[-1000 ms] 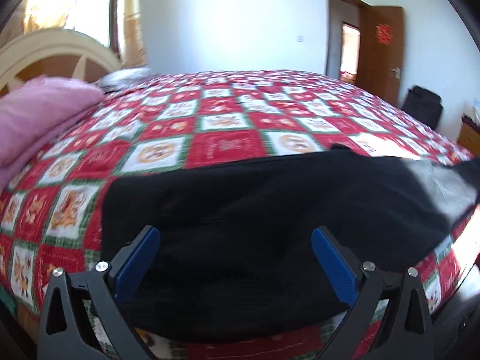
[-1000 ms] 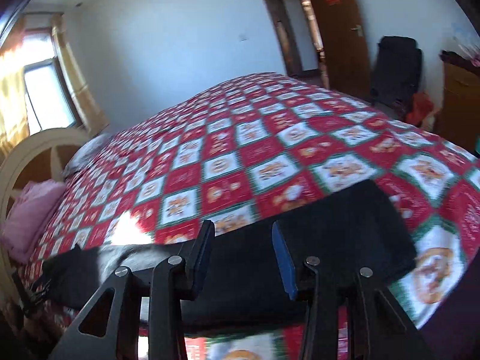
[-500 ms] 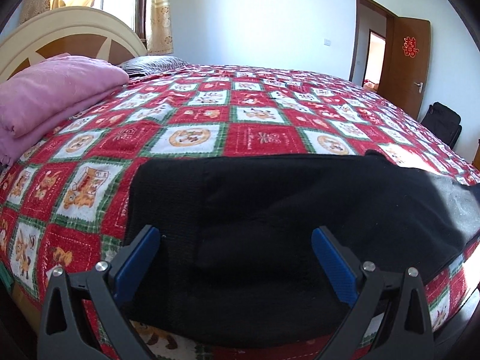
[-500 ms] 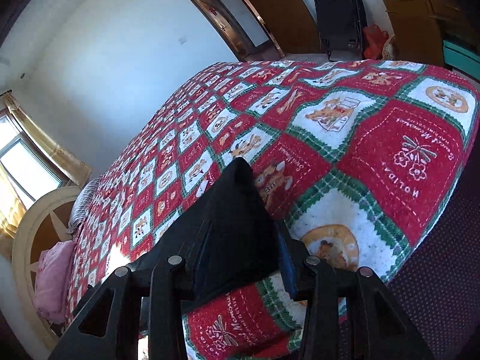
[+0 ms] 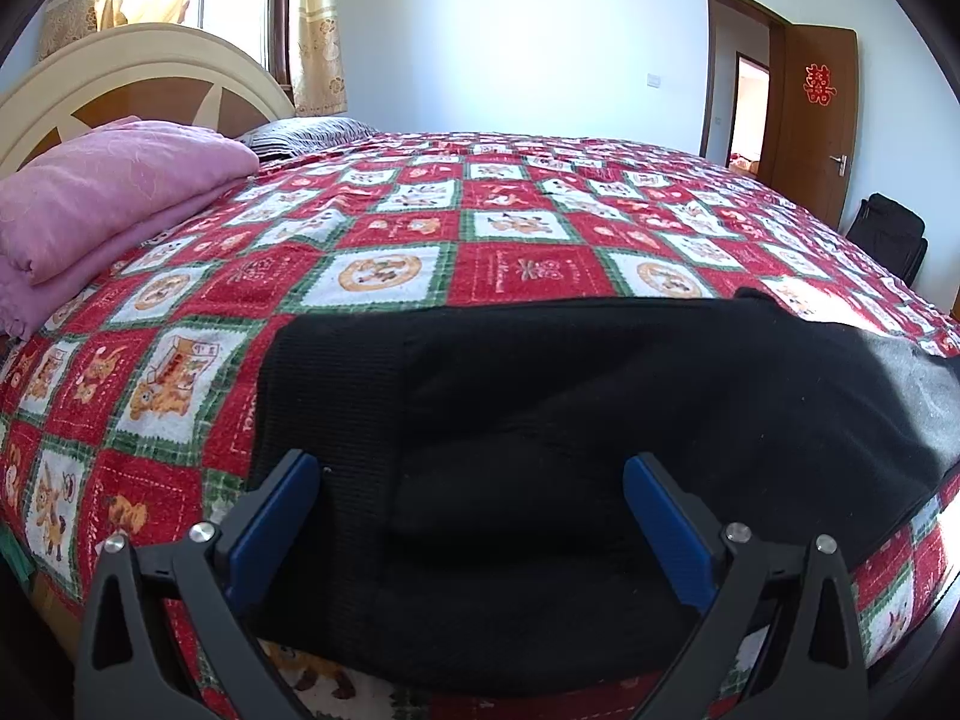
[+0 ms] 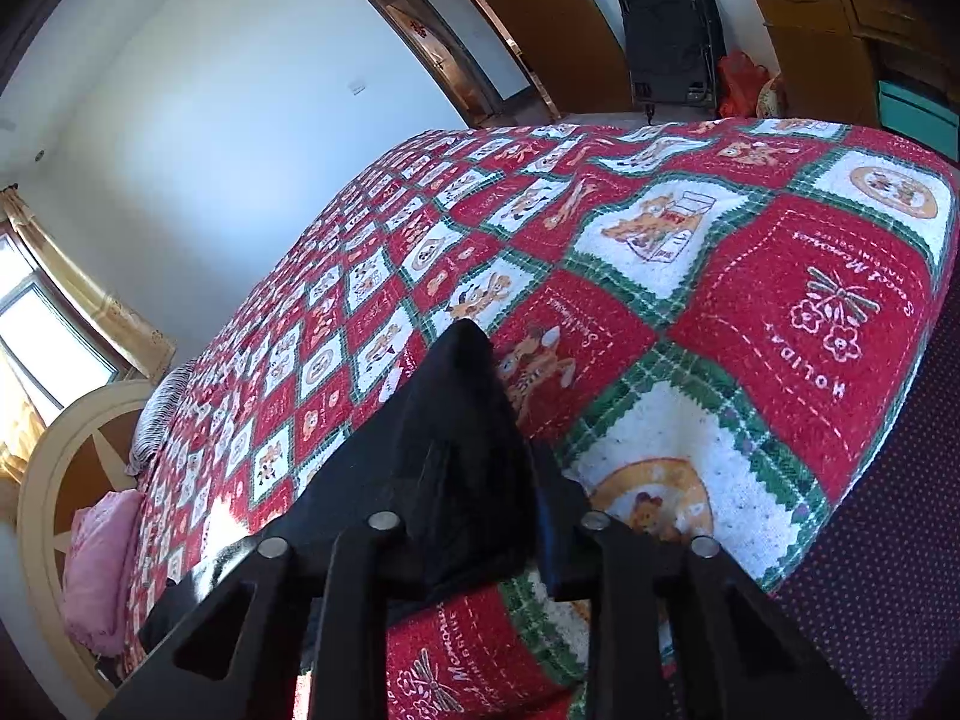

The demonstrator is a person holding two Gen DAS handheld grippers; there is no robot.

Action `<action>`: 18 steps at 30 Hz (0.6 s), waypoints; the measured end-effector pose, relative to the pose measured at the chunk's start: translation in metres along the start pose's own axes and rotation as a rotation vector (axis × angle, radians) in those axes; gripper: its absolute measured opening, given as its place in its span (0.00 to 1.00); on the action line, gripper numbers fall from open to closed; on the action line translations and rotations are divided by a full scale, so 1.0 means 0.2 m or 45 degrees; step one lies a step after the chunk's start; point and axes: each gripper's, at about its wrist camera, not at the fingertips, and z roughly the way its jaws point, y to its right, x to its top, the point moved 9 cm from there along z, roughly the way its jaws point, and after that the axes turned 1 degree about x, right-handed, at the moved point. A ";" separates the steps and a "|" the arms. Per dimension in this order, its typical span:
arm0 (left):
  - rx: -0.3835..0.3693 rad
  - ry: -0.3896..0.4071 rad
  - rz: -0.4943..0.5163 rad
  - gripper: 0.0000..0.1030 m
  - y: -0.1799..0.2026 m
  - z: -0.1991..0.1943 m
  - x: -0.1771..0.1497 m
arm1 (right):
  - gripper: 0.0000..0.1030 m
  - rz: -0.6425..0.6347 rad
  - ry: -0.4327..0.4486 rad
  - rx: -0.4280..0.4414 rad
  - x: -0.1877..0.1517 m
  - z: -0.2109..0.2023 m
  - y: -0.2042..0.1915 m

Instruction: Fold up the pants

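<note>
Black pants [image 5: 600, 408] lie stretched along the near edge of the bed's red checked quilt [image 5: 510, 264]. My left gripper [image 5: 474, 480] is open just above their left end, its blue pads [image 5: 276, 516] wide apart and clear of the cloth. In the right wrist view the other end of the pants [image 6: 456, 432] rises in a pinched peak between the fingers of my right gripper [image 6: 486, 474]. Its jaws are closing and press on that cloth. The fabric hides the left finger; only the right blue pad [image 6: 546, 516] shows.
A folded pink blanket [image 5: 108, 192] and a cream headboard [image 5: 138, 78] are at the bed's left end. A black bag [image 6: 666, 30], a wooden door [image 5: 810, 120] and a wooden cabinet [image 6: 810, 42] stand past the far end. Dark dotted floor [image 6: 888, 570] lies beside the bed's corner.
The right gripper swung down to the pants' end at the bed's corner, rolled, and its jaws narrowed onto the cloth. The left gripper stayed open over the pants, hardly moving.
</note>
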 end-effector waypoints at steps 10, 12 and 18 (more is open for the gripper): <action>-0.003 -0.006 -0.004 1.00 -0.01 0.00 0.00 | 0.11 -0.137 0.115 0.068 0.04 -0.16 -0.24; -0.004 -0.006 -0.005 1.00 0.00 0.00 0.00 | 0.11 -0.183 0.134 0.100 0.04 -0.19 -0.33; -0.005 -0.006 -0.005 1.00 0.00 0.00 0.00 | 0.11 -0.365 0.143 0.182 -0.03 -0.25 -0.66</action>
